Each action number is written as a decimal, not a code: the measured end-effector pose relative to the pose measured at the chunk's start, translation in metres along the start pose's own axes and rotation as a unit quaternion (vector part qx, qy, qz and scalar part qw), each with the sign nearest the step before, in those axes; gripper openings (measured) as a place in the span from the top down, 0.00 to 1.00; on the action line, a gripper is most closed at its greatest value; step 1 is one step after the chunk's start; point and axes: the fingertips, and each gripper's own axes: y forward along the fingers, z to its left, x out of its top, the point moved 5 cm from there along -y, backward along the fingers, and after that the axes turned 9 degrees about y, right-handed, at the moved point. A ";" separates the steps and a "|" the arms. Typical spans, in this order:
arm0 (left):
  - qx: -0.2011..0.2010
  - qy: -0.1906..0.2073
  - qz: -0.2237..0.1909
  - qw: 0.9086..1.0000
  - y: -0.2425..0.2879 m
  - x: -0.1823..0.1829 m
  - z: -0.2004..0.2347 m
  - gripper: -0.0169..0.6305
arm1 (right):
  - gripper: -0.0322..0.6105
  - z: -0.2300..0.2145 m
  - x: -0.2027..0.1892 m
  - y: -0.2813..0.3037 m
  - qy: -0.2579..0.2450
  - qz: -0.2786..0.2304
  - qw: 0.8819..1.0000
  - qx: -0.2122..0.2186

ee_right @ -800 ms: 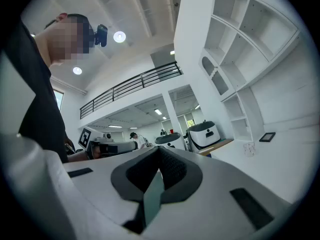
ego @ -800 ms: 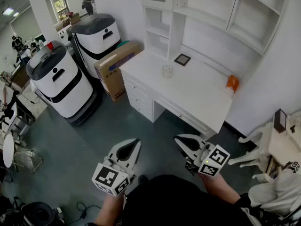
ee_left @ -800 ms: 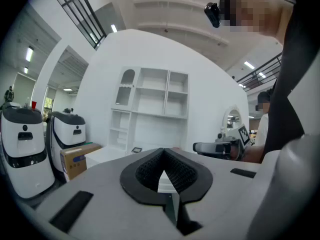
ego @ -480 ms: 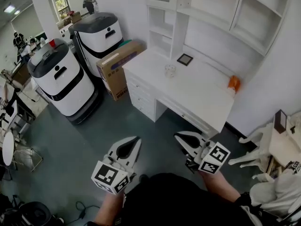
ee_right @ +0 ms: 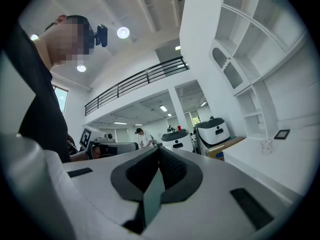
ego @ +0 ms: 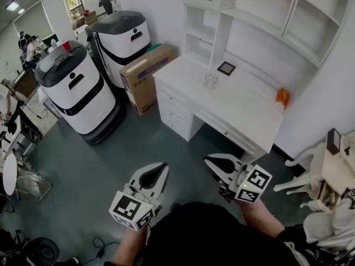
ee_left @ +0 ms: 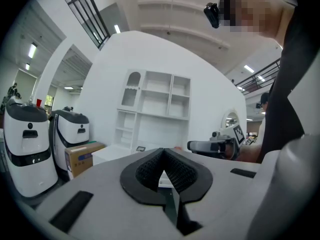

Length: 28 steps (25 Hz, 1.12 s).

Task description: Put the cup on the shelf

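Both tongs are held low and close to the body, well short of the bench (ego: 244,112), so nothing is gripped. The left tongs (ego: 161,167) are seen closed with the ribbed pads meeting at the tip and nothing between them. The right tongs (ego: 209,161) are likewise closed and empty in the right gripper view. The cup (ego: 210,81), a small clear glass, is found on the bench top, ahead of both tongs and well apart from them, with open floor in between. In the head view it lies almost straight ahead of the right tongs and ahead and to the right of the left tongs, so the right tongs are judged nearer. In the right gripper view the cup (ee_right: 266,145) is seen off to the right of the line of the jaws, so those tongs are judged to need a turn to the right before any reach. The cup appears to stand upright, long axis vertical, though it is too small for that to be confirmed. The shelf (ego: 199,35) is mounted just beyond the cup at the back of the bench. An approach to the bench is needed first, and both tongs must be opened before a grasp.
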 end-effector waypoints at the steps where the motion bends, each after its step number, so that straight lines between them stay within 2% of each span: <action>1: -0.001 0.000 0.001 1.000 -0.004 -0.003 0.004 0.96 | 0.93 0.003 -0.002 0.005 -0.002 0.003 1.000 0.001; 12: -0.013 -0.030 0.015 0.999 -0.012 -0.030 0.038 0.96 | 0.92 -0.005 -0.015 0.032 0.035 0.008 0.999 -0.020; 21: -0.033 -0.037 0.031 0.998 0.039 -0.032 0.059 0.96 | 0.92 -0.060 -0.010 0.050 0.065 0.014 0.998 -0.023; 28: -0.049 -0.035 0.036 0.997 0.115 -0.021 0.086 0.96 | 0.92 -0.128 0.015 0.057 0.076 0.009 0.997 -0.015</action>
